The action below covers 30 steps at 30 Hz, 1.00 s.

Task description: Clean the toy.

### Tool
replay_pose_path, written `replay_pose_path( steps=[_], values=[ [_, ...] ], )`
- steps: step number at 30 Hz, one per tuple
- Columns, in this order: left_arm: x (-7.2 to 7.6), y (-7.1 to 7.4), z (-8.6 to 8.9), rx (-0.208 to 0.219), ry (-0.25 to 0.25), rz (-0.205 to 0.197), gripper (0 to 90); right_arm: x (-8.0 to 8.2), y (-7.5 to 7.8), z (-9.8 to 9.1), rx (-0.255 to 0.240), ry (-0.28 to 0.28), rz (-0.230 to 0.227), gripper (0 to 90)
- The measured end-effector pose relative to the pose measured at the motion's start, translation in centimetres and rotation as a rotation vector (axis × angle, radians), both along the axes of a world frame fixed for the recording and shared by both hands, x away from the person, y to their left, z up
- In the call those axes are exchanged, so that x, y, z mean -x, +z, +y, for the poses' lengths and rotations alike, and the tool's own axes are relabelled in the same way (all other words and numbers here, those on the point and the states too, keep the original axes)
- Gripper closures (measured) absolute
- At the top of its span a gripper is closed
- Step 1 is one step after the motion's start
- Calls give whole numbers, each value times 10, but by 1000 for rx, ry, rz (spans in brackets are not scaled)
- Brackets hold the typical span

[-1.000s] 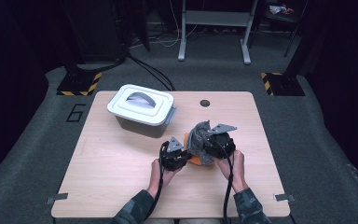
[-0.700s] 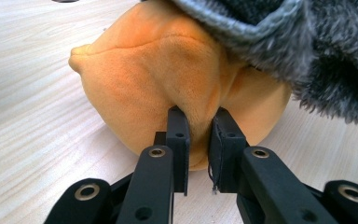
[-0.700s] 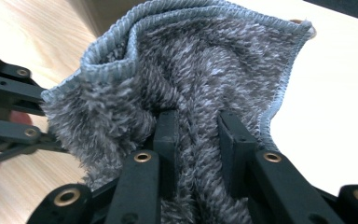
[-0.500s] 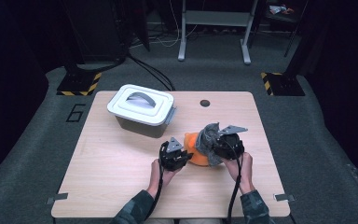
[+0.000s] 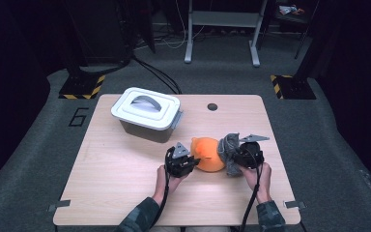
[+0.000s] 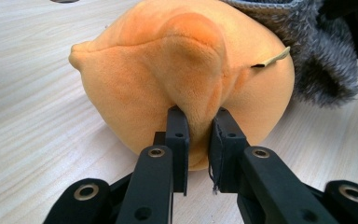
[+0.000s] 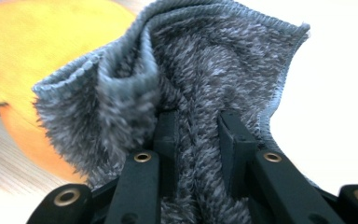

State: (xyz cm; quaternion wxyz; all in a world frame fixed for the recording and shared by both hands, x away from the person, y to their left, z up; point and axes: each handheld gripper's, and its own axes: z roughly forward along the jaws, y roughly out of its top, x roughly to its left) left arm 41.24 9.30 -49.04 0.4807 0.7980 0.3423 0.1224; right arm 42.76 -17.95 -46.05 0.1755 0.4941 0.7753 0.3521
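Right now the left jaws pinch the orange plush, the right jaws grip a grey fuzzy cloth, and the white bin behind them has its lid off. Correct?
Not quite: the lid is on the bin, handle folded flat, as the high view shows. The rest holds: the left gripper pinches a fold of the orange plush, and the right gripper grips the grey cloth.

Right gripper (image 5: 237, 153) pulled grey cloth (image 5: 228, 151) rightward, uncovering orange plush (image 5: 208, 153).
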Motion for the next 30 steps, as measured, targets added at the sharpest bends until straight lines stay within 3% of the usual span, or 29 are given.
replay_pose_path(
  steps=[8, 15, 18, 23, 30],
  values=[
    [0, 1, -1, -7, 0, -11, 792, -3, -10, -9, -30, -5, 11, 715],
    [0, 1, 1, -12, 3, -6, 792, 5, 8, -6, -40, 6, -48, 719],
    [1, 1, 0, -17, 3, -13, 792, 9, 20, 1, -43, 26, -86, 719],
    [3, 2, -2, -22, 4, -18, 792, 12, 39, 24, -52, 82, -111, 718],
    [4, 3, -4, -36, -3, -23, 792, 7, 46, 57, -7, 160, -122, 713]
  ],
)
